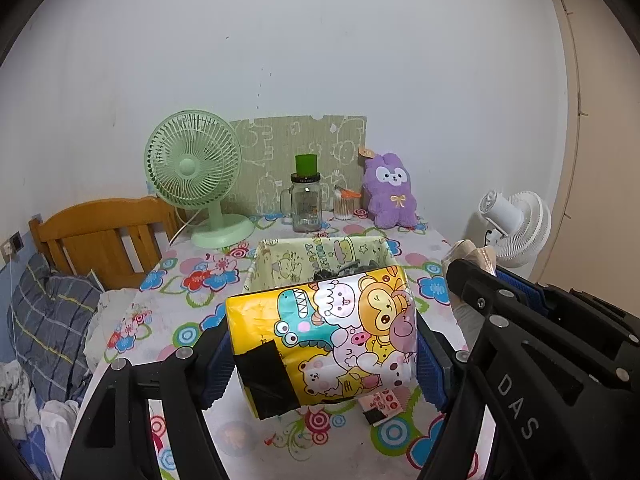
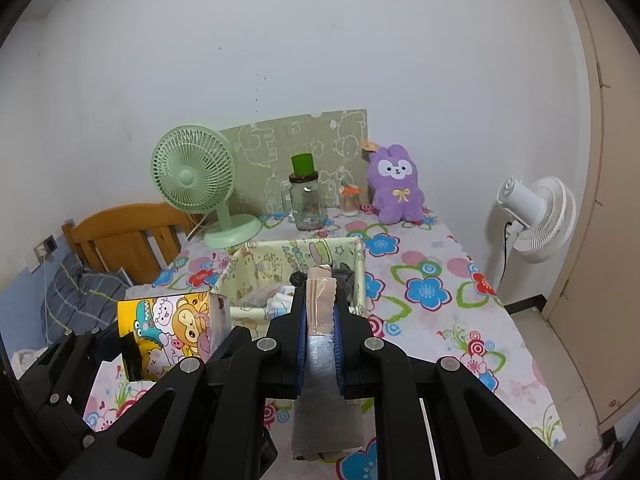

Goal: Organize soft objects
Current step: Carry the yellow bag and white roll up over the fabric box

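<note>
Left wrist view: above the floral-clothed table [image 1: 328, 452], before the fabric basket [image 1: 320, 256], the left gripper [image 1: 322, 354] clamped a yellow cartoon-printed tissue pack [image 1: 320, 332] clear of the cloth, while the right gripper [image 2: 319, 320] pinched a flat, beige plastic-wrapped packet [image 2: 320, 308] between shut jaws.

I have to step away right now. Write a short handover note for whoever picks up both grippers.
Left gripper: shut on the cartoon tissue pack, held above the table.
Right gripper: shut on a flat plastic-wrapped packet.
Fabric bin: mid-table just ahead, already holding some small items.
Purple plush: at the table's far edge, untouched.
Left to do: place both held items, probably in the bin, then the plush.
</note>
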`<state>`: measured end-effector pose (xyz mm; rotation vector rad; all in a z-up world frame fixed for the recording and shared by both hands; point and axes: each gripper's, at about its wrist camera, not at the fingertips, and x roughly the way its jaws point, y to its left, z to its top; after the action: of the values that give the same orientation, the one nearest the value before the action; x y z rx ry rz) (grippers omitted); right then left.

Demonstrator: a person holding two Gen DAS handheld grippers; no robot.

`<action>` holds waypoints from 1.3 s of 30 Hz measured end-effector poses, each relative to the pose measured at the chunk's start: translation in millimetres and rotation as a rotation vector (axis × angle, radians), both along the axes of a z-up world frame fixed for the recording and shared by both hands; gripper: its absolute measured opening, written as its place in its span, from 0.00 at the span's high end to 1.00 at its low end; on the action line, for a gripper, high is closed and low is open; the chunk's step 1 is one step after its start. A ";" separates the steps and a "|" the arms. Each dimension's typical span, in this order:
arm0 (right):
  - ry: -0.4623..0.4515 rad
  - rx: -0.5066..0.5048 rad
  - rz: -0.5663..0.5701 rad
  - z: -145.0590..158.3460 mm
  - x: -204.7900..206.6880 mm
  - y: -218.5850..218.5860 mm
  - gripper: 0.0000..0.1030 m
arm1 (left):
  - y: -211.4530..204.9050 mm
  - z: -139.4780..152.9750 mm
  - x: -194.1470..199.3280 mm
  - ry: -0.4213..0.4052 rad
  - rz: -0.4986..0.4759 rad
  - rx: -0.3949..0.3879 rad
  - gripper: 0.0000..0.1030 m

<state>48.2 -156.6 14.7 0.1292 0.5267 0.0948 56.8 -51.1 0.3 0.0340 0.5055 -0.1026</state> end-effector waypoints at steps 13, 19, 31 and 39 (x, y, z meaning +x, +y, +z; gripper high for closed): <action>-0.004 -0.011 0.007 7.2 20.3 9.6 0.86 | 7.3 5.3 14.0 -0.006 0.001 -0.002 0.25; -0.002 -0.009 0.017 7.1 37.1 14.2 0.86 | 12.9 7.7 32.2 -0.004 0.010 0.005 0.25; 0.013 -0.016 0.030 -3.2 75.6 19.7 0.86 | 17.4 -1.3 69.6 0.015 0.030 0.011 0.25; 0.032 -0.011 0.041 -9.9 101.5 23.3 0.86 | 20.5 -6.9 94.2 0.035 0.035 0.010 0.25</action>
<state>149.7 -133.2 4.8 0.1097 0.5615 0.1300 151.0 -30.6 -6.6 0.0326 0.5411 -0.0663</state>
